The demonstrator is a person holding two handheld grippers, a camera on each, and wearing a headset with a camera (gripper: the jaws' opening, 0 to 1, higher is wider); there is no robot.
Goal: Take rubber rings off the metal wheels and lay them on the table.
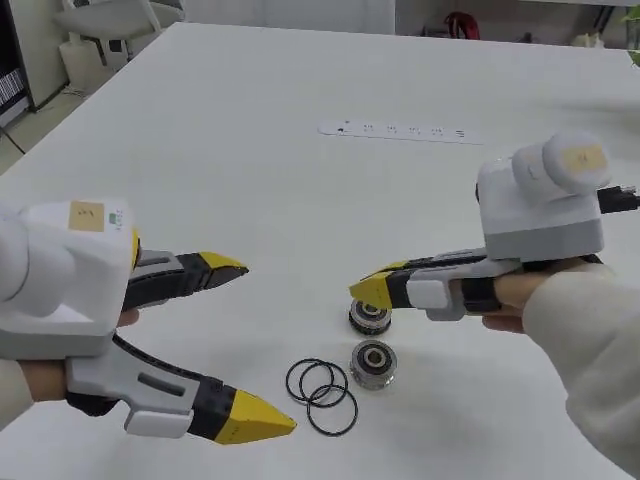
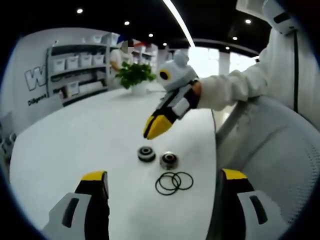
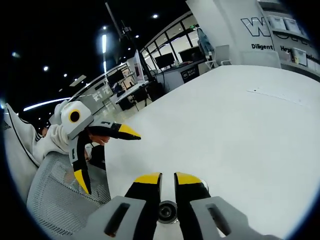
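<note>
Two metal wheels lie on the white table (image 1: 250, 150), one (image 1: 370, 316) just under my right gripper's tip and one (image 1: 374, 362) a little nearer. Three black rubber rings (image 1: 322, 392) lie overlapping on the table beside the nearer wheel. My right gripper (image 1: 365, 290) hovers over the far wheel, jaws nearly together with nothing visible between them. In the right gripper view the far wheel (image 3: 167, 211) shows below the narrow gap of the right gripper (image 3: 167, 177). My left gripper (image 1: 245, 340) stands wide open to the left of the rings. The left gripper view shows the rings (image 2: 173, 182) and both wheels (image 2: 146, 153) (image 2: 169, 160).
A white power strip (image 1: 395, 131) lies farther back on the table. A potted plant (image 2: 135, 75) stands at the table's far end in the left gripper view. A mesh chair (image 3: 55, 195) sits at the near table edge.
</note>
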